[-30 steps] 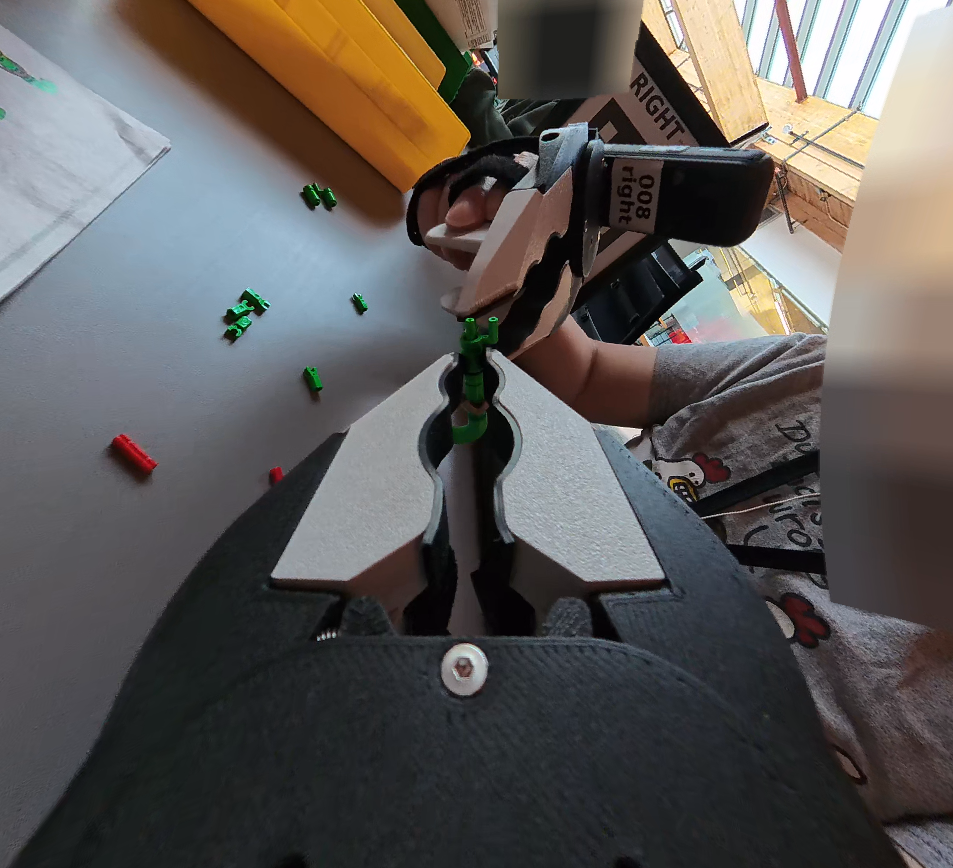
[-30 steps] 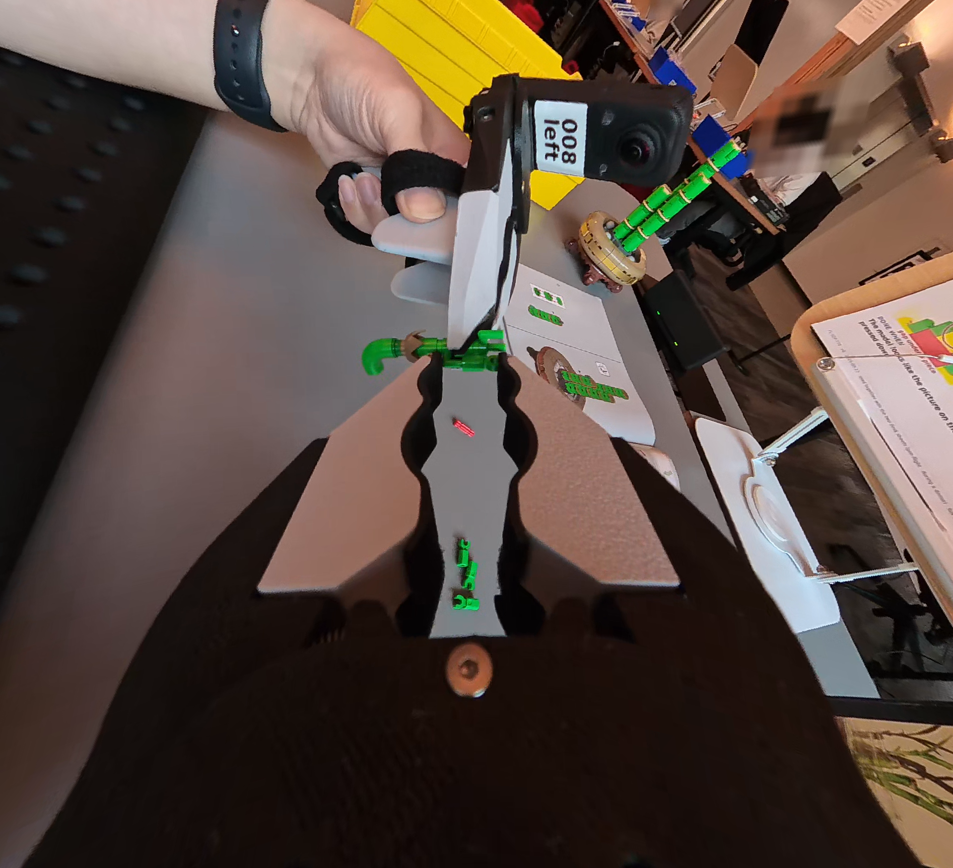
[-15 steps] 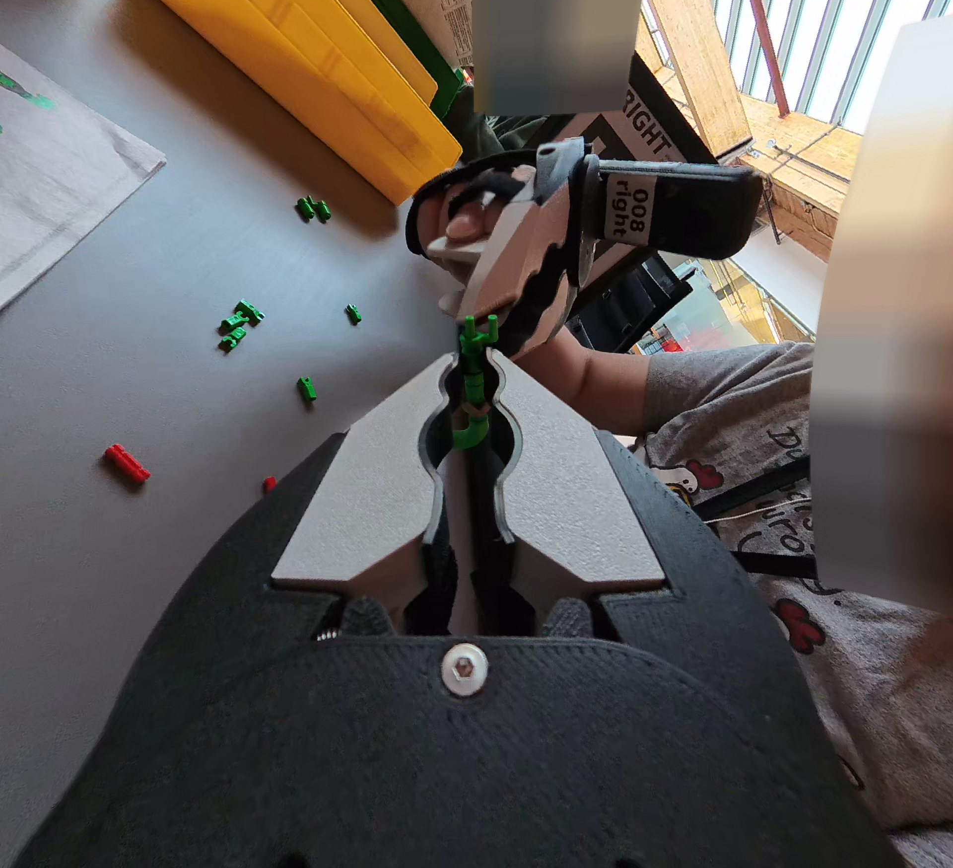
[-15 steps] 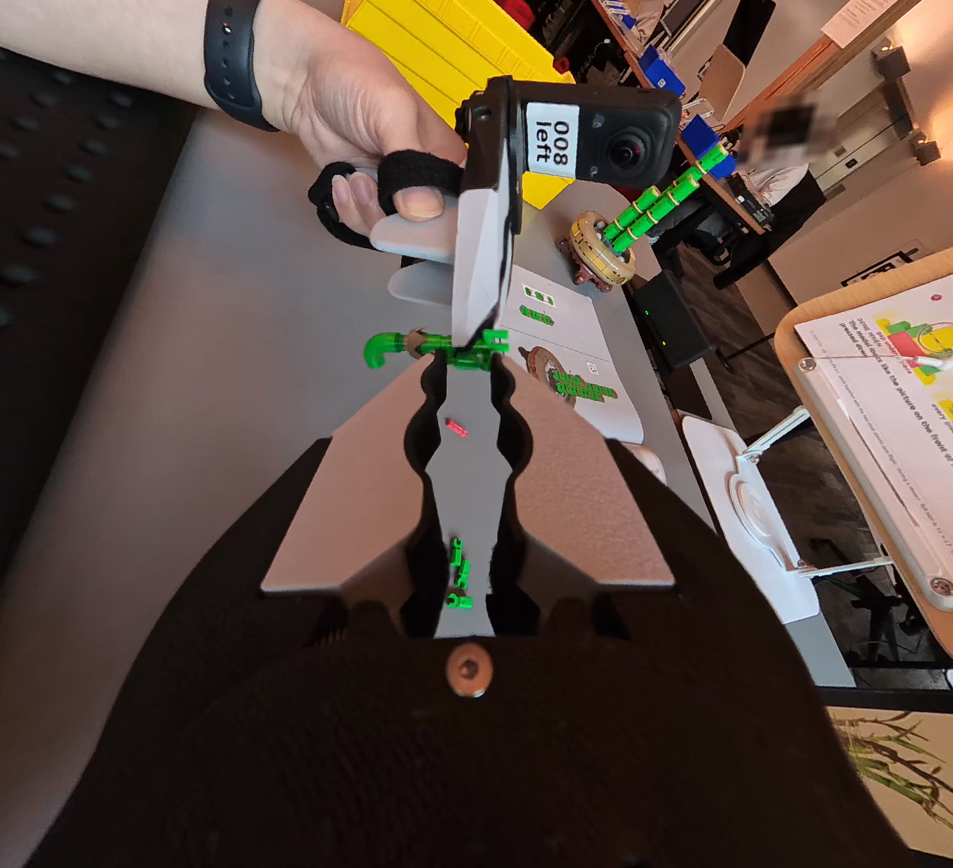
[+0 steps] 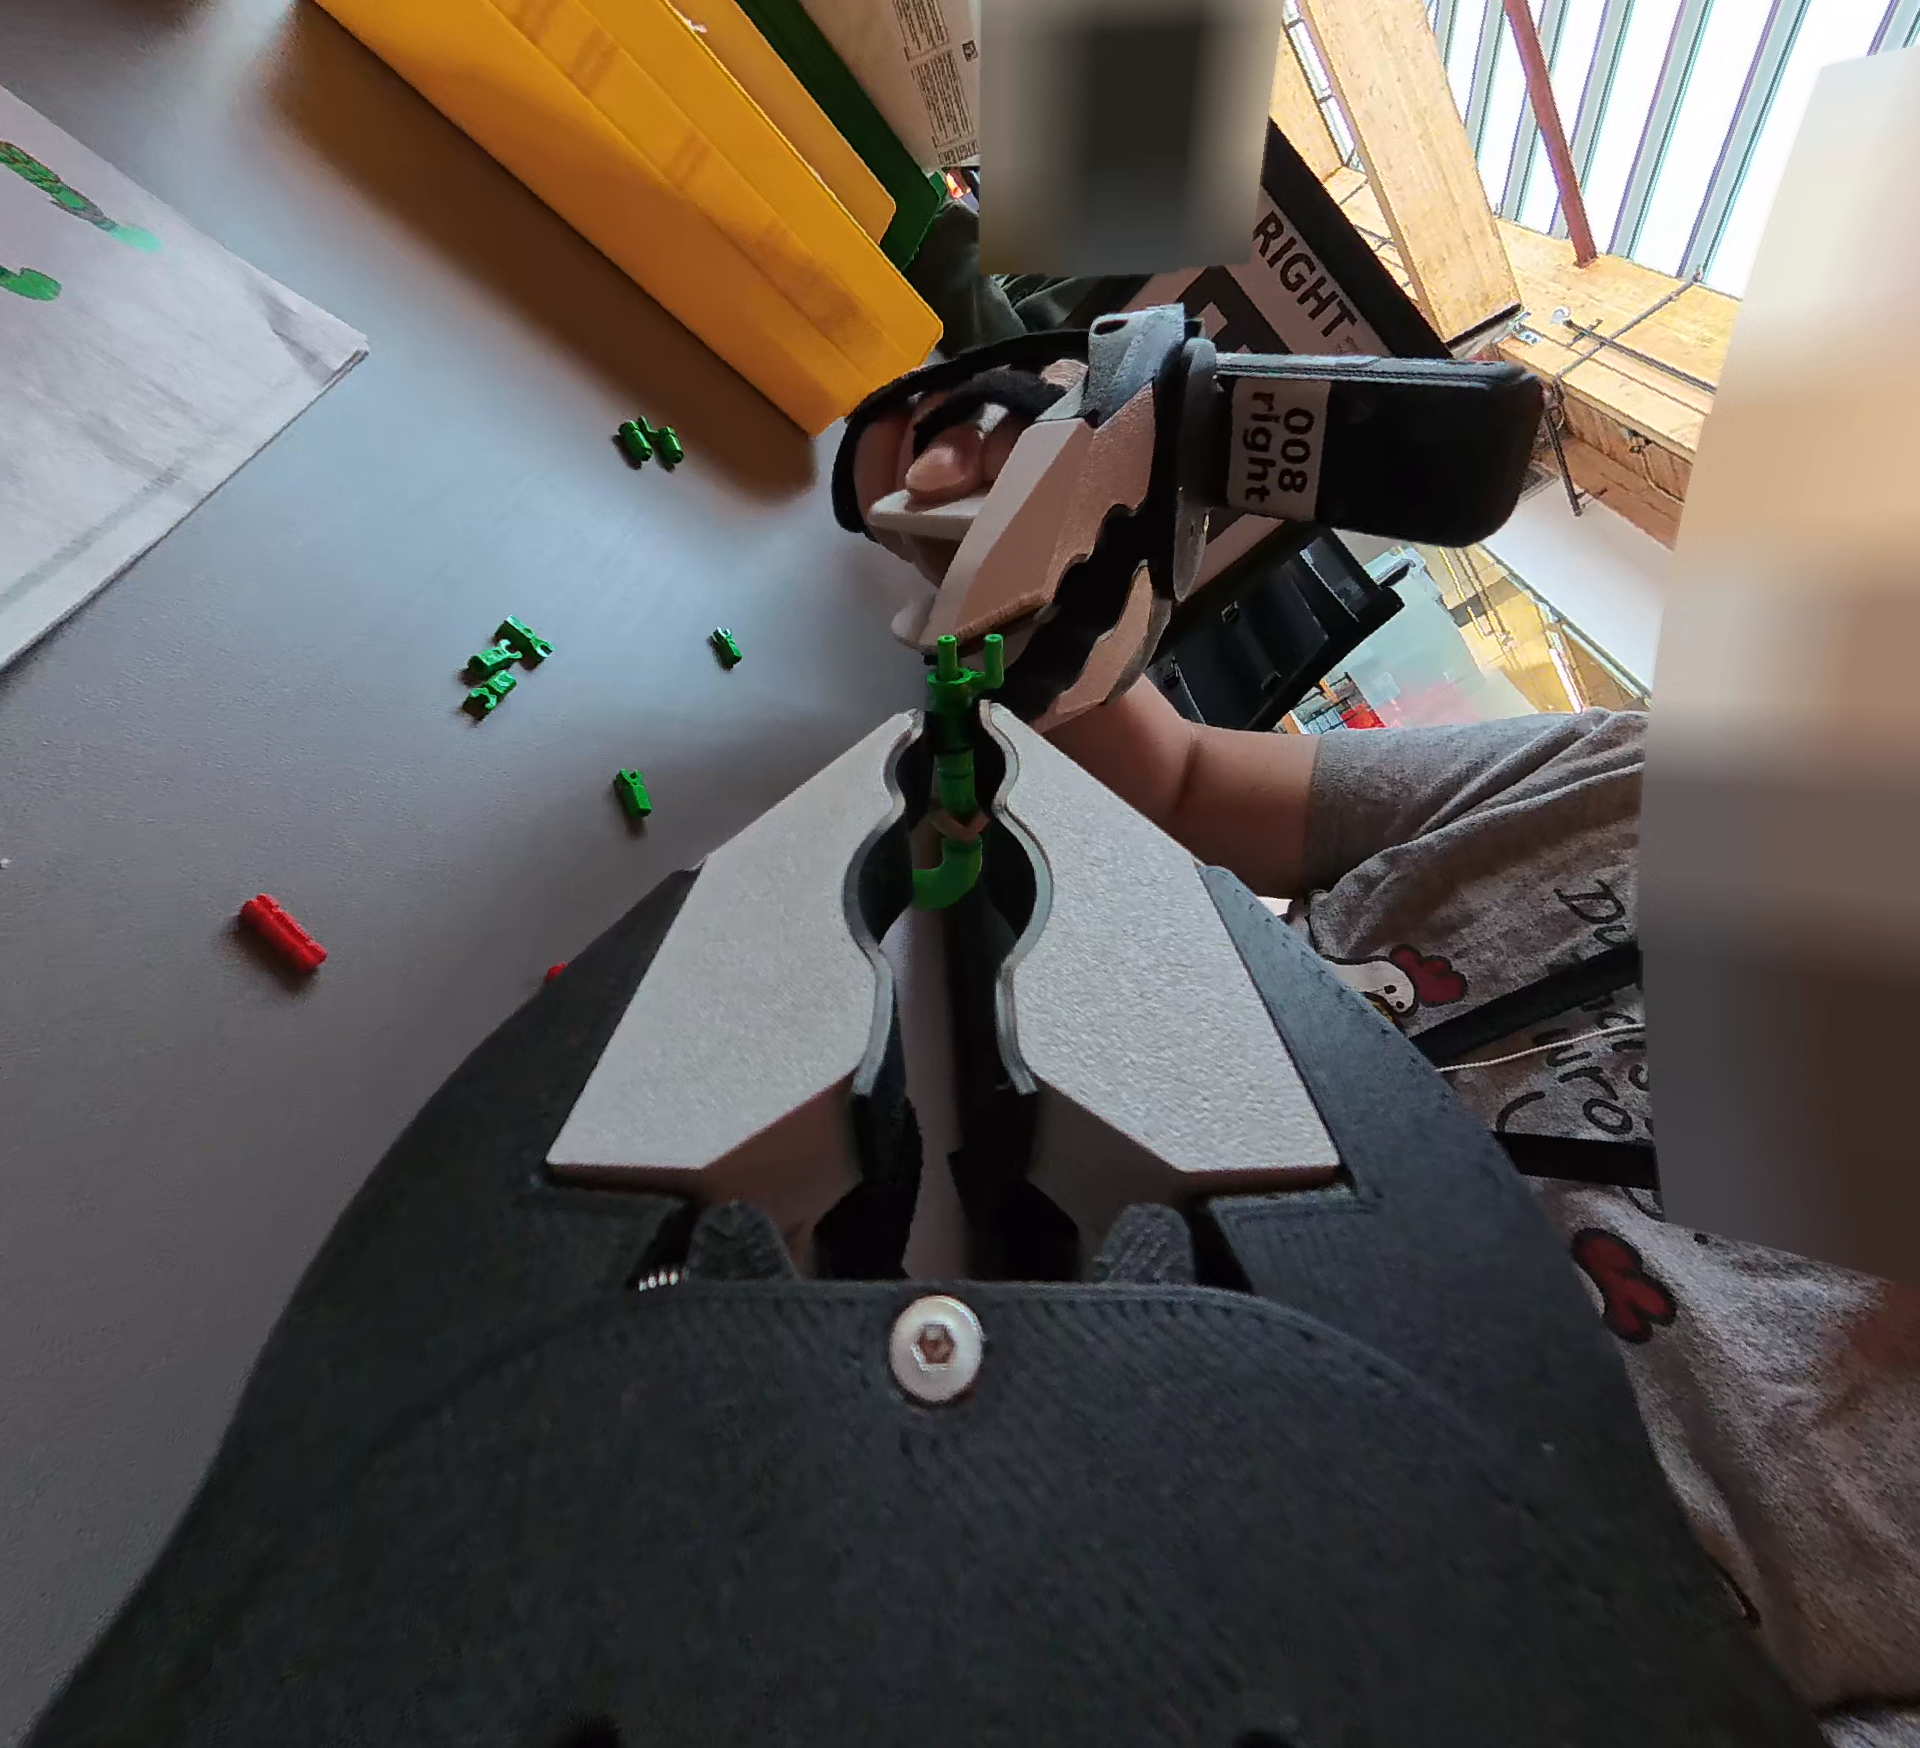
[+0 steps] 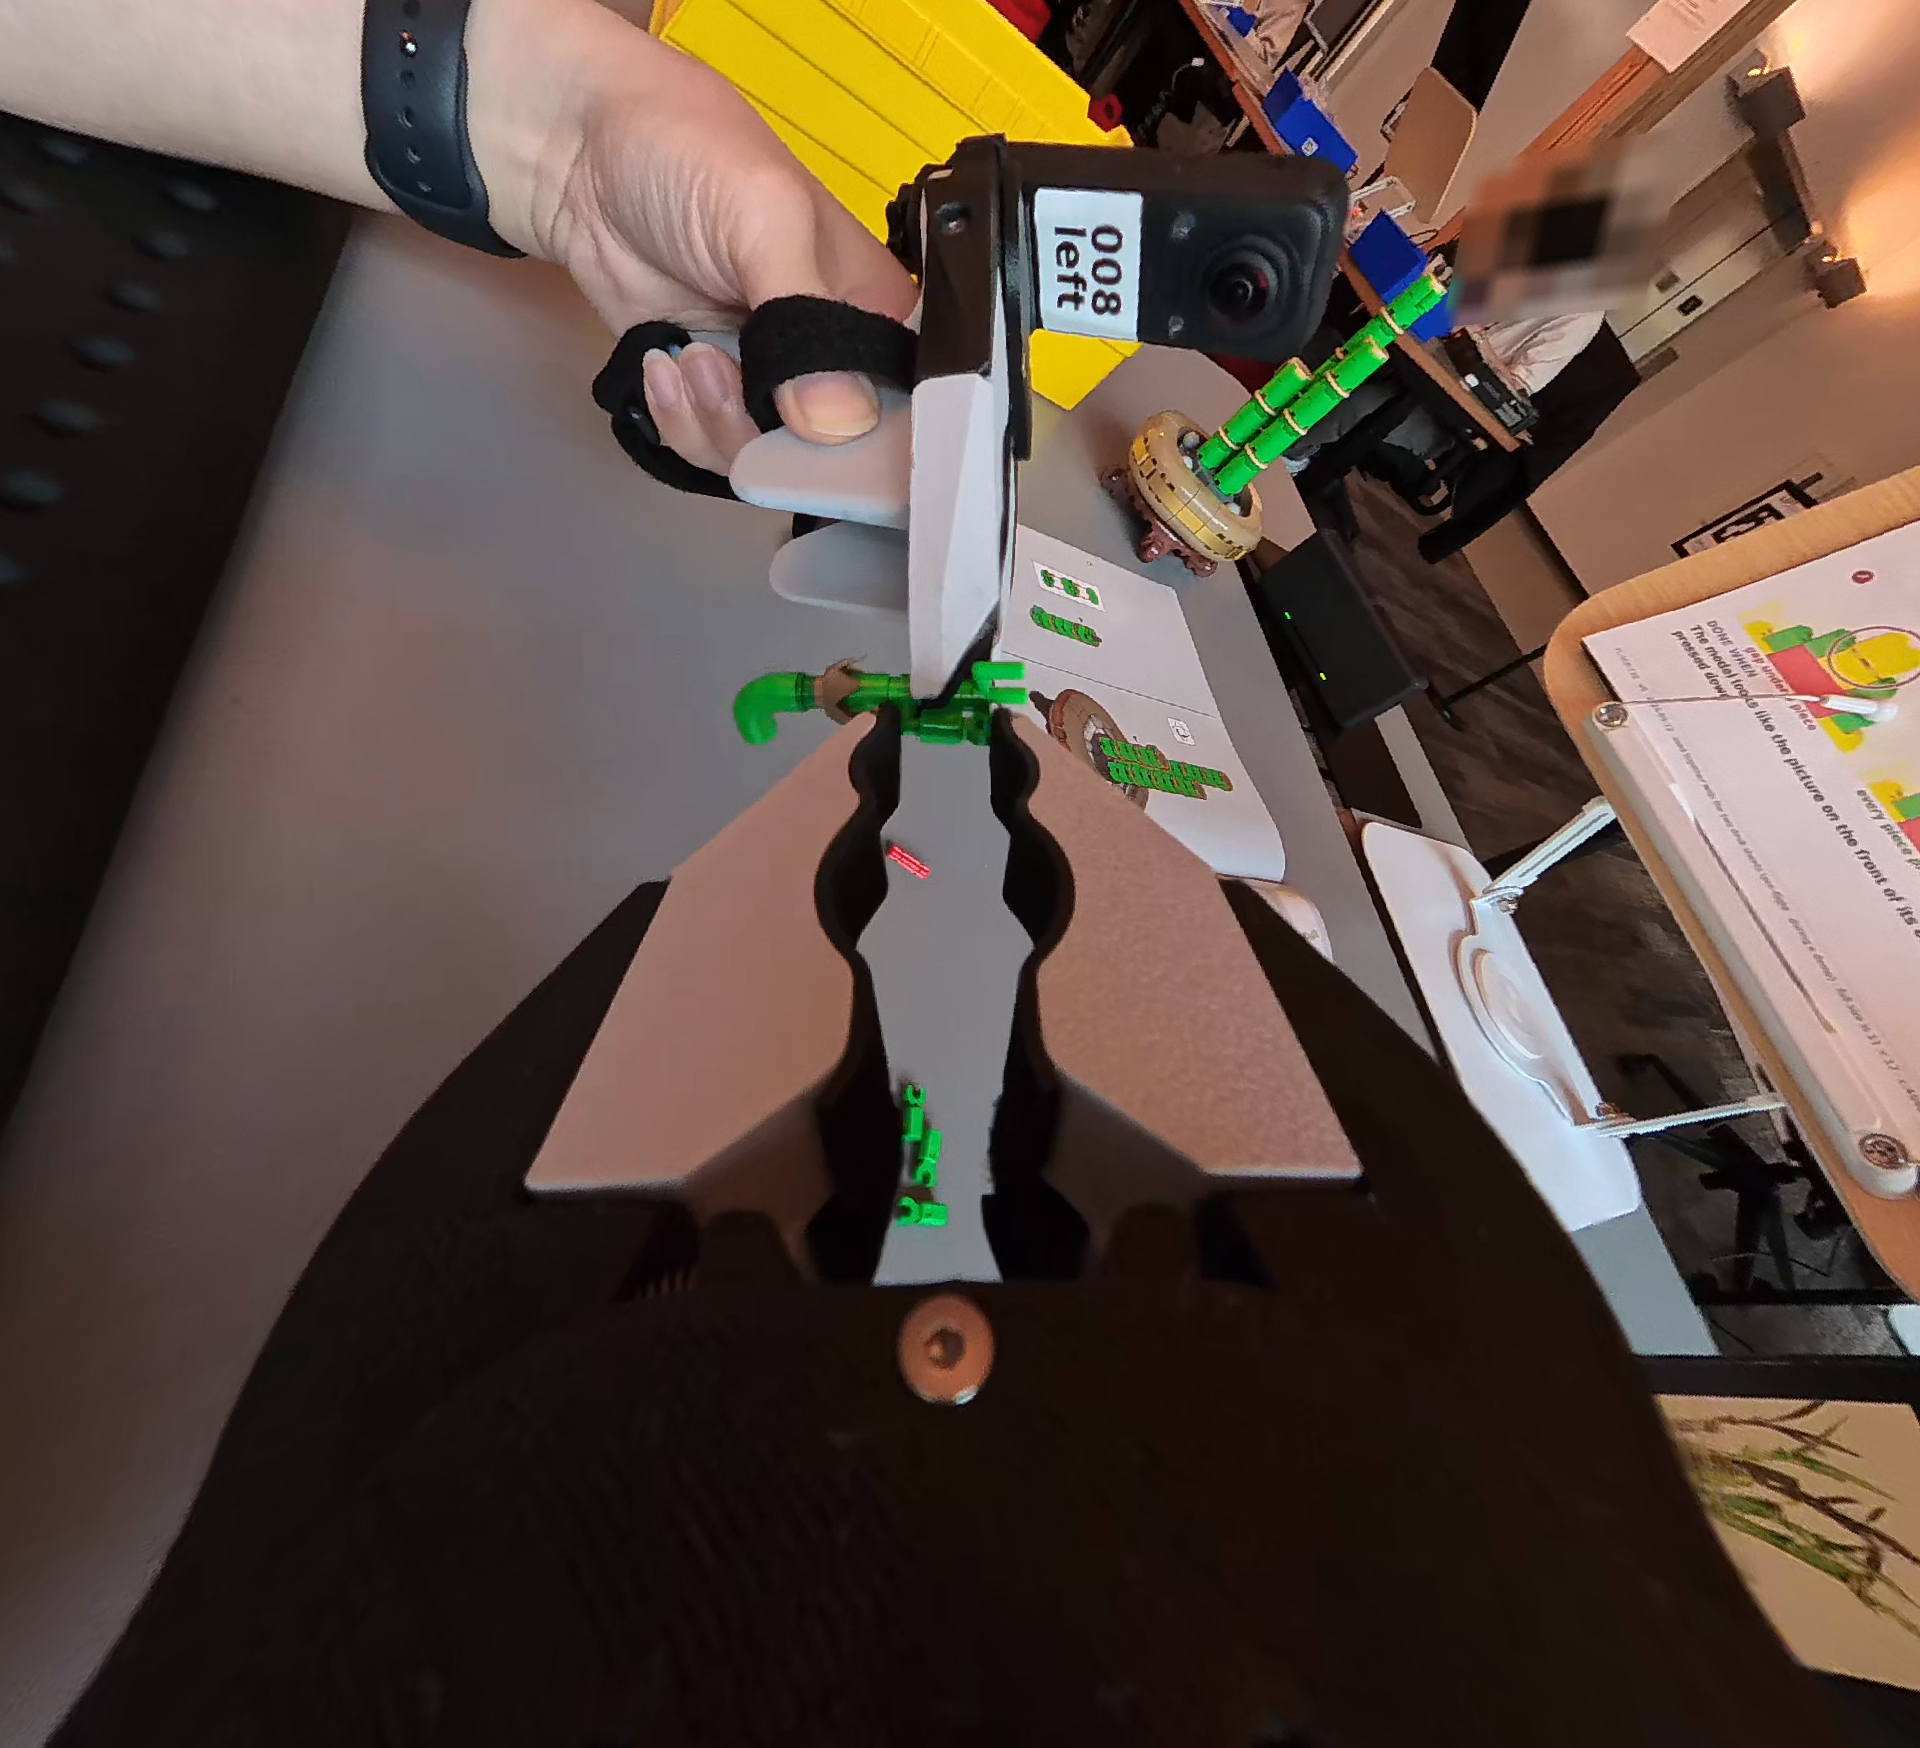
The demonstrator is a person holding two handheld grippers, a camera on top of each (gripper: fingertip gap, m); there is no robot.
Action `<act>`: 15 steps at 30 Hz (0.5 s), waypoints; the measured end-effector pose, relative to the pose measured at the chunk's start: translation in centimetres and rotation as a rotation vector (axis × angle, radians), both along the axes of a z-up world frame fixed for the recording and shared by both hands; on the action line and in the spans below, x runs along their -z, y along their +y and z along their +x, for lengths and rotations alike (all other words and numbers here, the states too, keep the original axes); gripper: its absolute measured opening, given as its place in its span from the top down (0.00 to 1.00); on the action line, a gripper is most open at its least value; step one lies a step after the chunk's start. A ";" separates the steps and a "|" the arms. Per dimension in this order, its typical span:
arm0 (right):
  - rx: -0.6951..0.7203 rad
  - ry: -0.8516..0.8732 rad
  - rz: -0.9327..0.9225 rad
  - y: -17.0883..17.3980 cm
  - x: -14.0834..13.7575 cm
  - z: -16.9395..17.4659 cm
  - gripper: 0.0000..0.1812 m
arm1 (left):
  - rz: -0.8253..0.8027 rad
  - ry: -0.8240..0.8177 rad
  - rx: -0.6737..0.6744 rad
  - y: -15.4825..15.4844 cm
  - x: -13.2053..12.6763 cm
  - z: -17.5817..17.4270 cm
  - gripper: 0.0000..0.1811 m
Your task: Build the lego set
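My left gripper (image 5: 951,727) is shut on a thin green lego stem (image 5: 954,768) with a curved hook end and a forked tip. It is held above the grey table (image 5: 312,815). In the right wrist view the stem (image 6: 800,696) lies crosswise, clamped by the left gripper (image 6: 951,675) from above. My right gripper (image 6: 940,724) has its tips closed on a small green piece (image 6: 943,722) pressed against the stem's underside near the fork. The right gripper (image 5: 940,644) also shows in the left wrist view, touching the fork.
Loose green pieces (image 5: 504,664) and a red piece (image 5: 281,932) lie on the table. A yellow bin (image 5: 623,109) stands behind them. A round pot with green bamboo stalks (image 6: 1195,493), an instruction booklet (image 6: 1132,711) and a board with a printed page (image 6: 1766,763) are to the right. The grippers are tip to tip, or close to it.
Both grippers stay together on the stem. They have shifted only slightly as a pair; the grips look the same.
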State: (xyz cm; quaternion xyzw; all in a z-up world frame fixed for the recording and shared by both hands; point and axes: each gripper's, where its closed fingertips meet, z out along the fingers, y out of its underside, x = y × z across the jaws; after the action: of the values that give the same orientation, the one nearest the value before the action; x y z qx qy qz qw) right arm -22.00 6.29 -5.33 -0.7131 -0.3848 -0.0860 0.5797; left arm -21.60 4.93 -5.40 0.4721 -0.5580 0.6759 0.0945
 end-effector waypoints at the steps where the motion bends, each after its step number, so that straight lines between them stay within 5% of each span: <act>1: 0.003 0.020 -0.002 0.1 -0.1 0.0 0.91 | -0.001 -0.002 -0.004 0.1 0.0 0.0 0.97; 15: 0.032 -0.023 0.032 0.4 -0.4 0.3 0.91 | -0.027 -0.018 -0.020 0.3 -0.3 0.2 0.97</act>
State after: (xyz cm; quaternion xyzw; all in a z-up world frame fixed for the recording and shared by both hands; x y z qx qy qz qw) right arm -21.74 6.65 -4.96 -0.7088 -0.3785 -0.1097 0.5851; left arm -21.36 5.24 -5.08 0.4702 -0.5449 0.6885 0.0892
